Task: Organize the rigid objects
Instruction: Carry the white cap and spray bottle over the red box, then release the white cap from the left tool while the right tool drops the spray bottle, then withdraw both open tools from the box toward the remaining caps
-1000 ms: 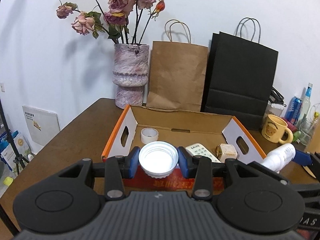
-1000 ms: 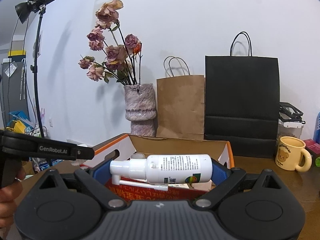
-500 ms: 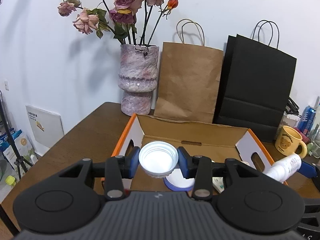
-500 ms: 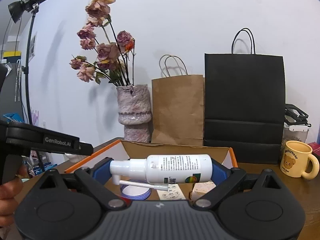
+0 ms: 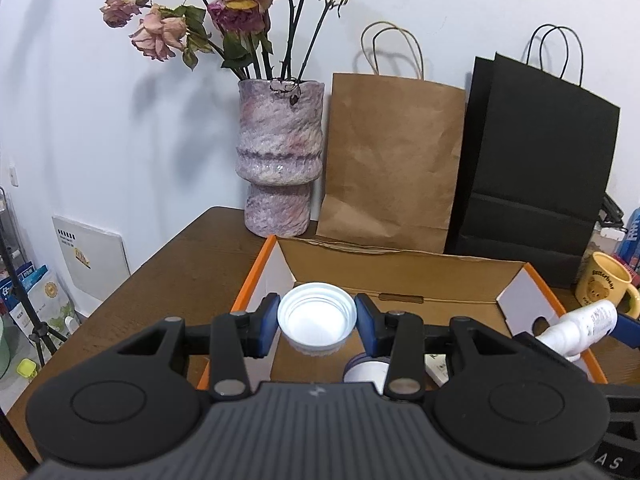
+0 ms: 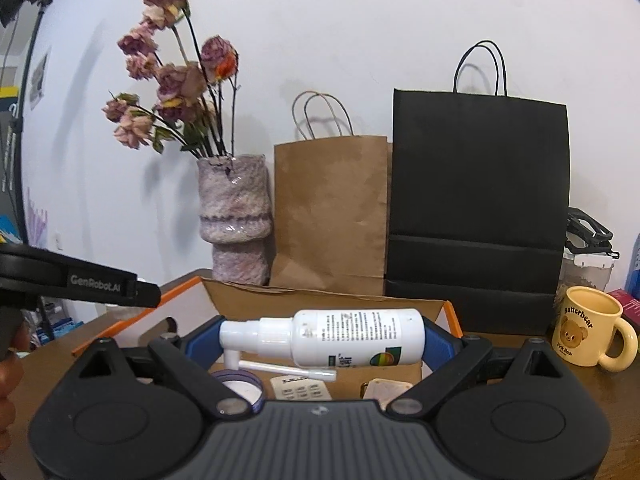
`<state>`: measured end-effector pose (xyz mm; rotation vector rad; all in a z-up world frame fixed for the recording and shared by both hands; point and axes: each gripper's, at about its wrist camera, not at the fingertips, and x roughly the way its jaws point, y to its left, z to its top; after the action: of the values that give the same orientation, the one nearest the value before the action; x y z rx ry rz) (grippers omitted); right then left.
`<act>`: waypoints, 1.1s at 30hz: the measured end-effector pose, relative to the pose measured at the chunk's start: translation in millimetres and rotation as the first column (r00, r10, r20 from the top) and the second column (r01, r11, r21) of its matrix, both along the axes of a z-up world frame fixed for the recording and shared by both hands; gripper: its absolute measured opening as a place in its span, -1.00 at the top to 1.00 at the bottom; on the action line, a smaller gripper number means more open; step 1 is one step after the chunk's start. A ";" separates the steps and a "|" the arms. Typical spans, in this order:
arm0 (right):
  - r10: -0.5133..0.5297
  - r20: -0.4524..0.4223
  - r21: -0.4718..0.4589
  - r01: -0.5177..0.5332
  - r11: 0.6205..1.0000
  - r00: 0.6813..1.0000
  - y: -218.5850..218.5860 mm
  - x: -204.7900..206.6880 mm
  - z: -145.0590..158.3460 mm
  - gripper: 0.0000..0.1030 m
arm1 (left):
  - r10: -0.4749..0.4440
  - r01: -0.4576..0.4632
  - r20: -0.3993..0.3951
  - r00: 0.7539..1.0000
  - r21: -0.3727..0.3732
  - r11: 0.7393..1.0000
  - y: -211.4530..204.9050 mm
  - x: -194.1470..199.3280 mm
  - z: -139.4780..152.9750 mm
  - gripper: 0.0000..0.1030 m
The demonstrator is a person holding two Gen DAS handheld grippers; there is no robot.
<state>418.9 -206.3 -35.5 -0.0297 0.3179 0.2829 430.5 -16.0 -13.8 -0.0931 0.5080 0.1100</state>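
Note:
My left gripper (image 5: 317, 322) is shut on a white screw cap (image 5: 317, 316), open side facing the camera, held over the left part of an orange-edged cardboard box (image 5: 404, 272). My right gripper (image 6: 322, 338) is shut on a white spray bottle (image 6: 340, 336) lying sideways, nozzle to the left, above the same box (image 6: 320, 300). That spray bottle (image 5: 580, 326) shows at the right edge of the left wrist view. Inside the box lie a purple-rimmed round lid (image 6: 240, 386), a small white remote (image 6: 302, 390) and a beige block (image 6: 386, 392).
Behind the box stand a mottled pink vase of dried roses (image 5: 280, 160), a brown paper bag (image 5: 392, 168) and a black paper bag (image 5: 536, 172). A yellow bear mug (image 6: 588, 328) sits on the brown table (image 5: 192, 272) to the right. A hand (image 6: 8, 380) holds the left gripper's handle.
Both grippers have moved forward over the box, still holding the cap and the spray bottle. The vase and bags loom larger, and the box's near edge has slipped below the fingers.

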 end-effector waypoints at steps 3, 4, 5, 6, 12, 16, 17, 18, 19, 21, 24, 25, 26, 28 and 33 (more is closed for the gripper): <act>-0.007 -0.008 -0.011 0.007 1.000 1.000 2.4 9.2 -2.4 -0.88 | 0.004 -0.004 -0.008 1.000 0.007 1.000 2.0 8.2 -3.5 0.20; -0.009 -0.011 -0.016 0.009 1.000 1.000 3.1 11.3 -3.2 -0.88 | 0.005 -0.005 -0.010 1.000 0.013 1.000 2.2 10.7 -4.8 0.20; -0.012 -0.014 -0.022 0.011 1.000 1.000 3.8 13.3 -3.9 -0.88 | 0.006 -0.006 -0.011 1.000 0.018 1.000 1.9 12.8 -5.9 0.20; -0.013 -0.018 -0.026 0.013 1.000 1.000 3.9 15.2 -4.9 -0.88 | 0.006 -0.006 -0.014 1.000 0.023 1.000 1.9 15.5 -7.4 0.20; -0.014 -0.039 -0.044 0.012 0.999 0.999 6.7 22.4 -7.8 -0.88 | 0.008 -0.006 -0.030 1.000 0.053 0.999 1.3 26.2 -15.1 0.20; -0.021 -0.056 -0.069 0.017 0.997 0.998 9.6 24.0 -8.8 -0.89 | -0.007 0.009 -0.035 0.999 0.065 0.998 -0.7 27.0 -16.5 0.18; -0.022 -0.067 -0.075 0.017 0.997 0.998 9.9 25.2 -9.1 -0.89 | -0.009 0.011 -0.034 0.999 0.070 0.998 -1.2 26.6 -16.5 0.07; -0.027 -0.078 -0.081 0.020 0.996 0.997 9.9 26.5 -10.0 -0.89 | -0.010 0.012 -0.030 1.000 0.076 0.997 -1.6 26.1 -16.2 -0.21; -0.033 -0.083 -0.084 0.026 0.996 0.996 9.7 27.1 -10.2 -0.93 | -0.007 0.009 -0.025 1.000 0.082 0.997 -2.0 25.9 -15.7 -0.40; -0.047 -0.078 -0.083 0.040 0.996 0.996 8.4 26.9 -10.0 -1.00 | 0.013 -0.012 -0.008 1.000 0.098 0.995 -3.2 24.3 -14.5 -1.00; -0.064 -0.080 -0.089 0.057 0.994 0.995 6.8 27.8 -10.8 -1.00 | 0.020 -0.020 0.003 1.000 0.107 0.994 -4.4 22.6 -12.7 -1.00; -0.067 -0.082 -0.090 0.060 0.994 0.994 6.5 28.3 -10.8 -1.00 | 0.018 -0.017 0.000 1.000 0.102 0.995 -4.5 22.6 -12.6 -1.00; -0.067 -0.083 -0.087 0.060 0.994 0.994 5.9 28.5 -10.7 -1.00 | 0.016 -0.016 0.000 1.000 0.100 0.995 -4.6 22.6 -12.7 -1.00; -0.070 -0.081 -0.086 0.063 0.994 0.994 5.1 28.3 -10.6 -1.00 | 0.017 -0.017 -0.001 1.000 0.107 0.994 -5.9 22.6 -12.9 -1.00; -0.072 -0.079 -0.087 0.065 0.994 0.994 5.3 27.7 -10.6 -1.00 | 0.014 -0.014 0.003 1.000 0.106 0.994 -7.2 21.3 -11.7 -1.00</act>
<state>446.6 -201.0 -46.2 -0.0908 0.4117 0.2026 451.7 -23.2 -25.6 0.0072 0.4988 0.1506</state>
